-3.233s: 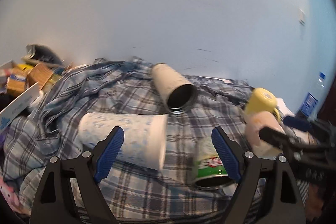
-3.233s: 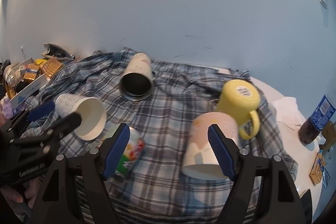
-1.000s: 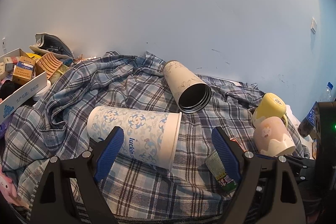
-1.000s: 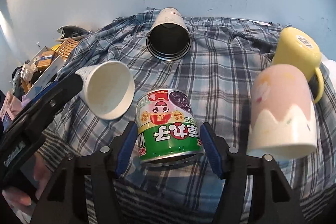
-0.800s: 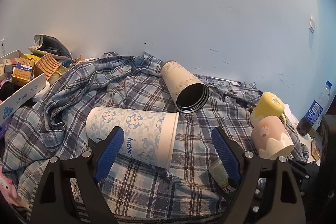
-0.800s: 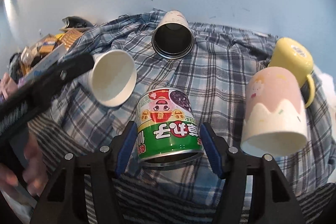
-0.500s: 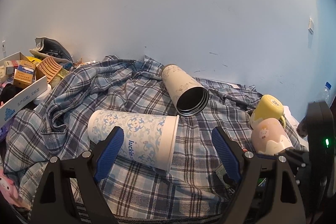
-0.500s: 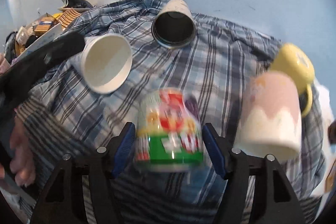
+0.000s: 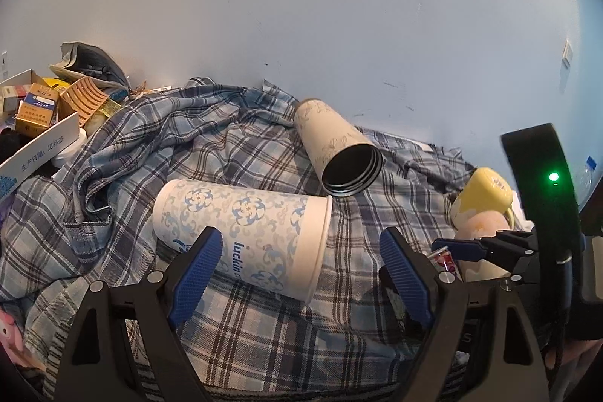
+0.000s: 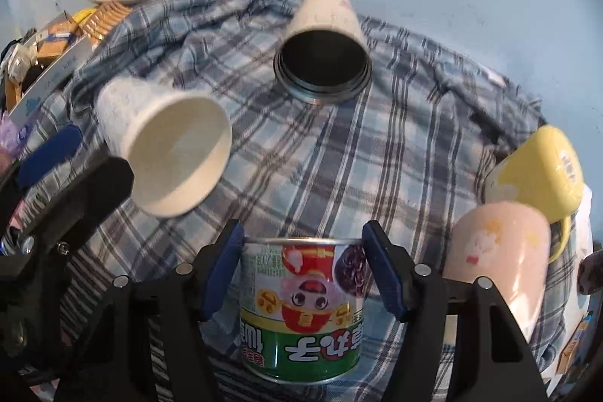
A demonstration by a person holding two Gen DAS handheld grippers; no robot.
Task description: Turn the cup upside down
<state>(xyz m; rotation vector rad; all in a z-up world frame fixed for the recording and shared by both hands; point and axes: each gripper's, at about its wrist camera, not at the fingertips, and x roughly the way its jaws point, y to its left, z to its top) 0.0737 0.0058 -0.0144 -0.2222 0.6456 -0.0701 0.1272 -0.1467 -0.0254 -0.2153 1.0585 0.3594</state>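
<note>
- Pale blue wall [image 9: 339,25] at the back, and a rumpled plaid cloth [image 10: 339,145] spread over the whole work surface
- Right gripper [image 10: 303,268] has its blue pads closed against both sides of the green can [image 10: 301,307], label upside down, flat end facing away from the camera
- In the left wrist view only a sliver of that can [image 9: 446,259] shows at the right gripper's [image 9: 458,249] tip
- Left gripper [image 9: 301,274] hangs spread wide with nothing between the pads, just in front of the paper cup
- Paper cup [image 9: 245,236], blue floral print, lies on its side on the cloth, mouth pointing right
- From the right wrist its white inside [image 10: 169,153] faces the lens, with the left gripper [image 10: 49,153] just beside it
- Beige tumbler [image 9: 339,153] lies on its side further back, dark open mouth toward the cameras
- Pink mug [image 10: 497,266] stands mouth down at the right, yellow mug [image 10: 539,172] tipped just behind it, touching or nearly so
- Cardboard boxes [image 9: 34,123] cluttered at the far left edge
</note>
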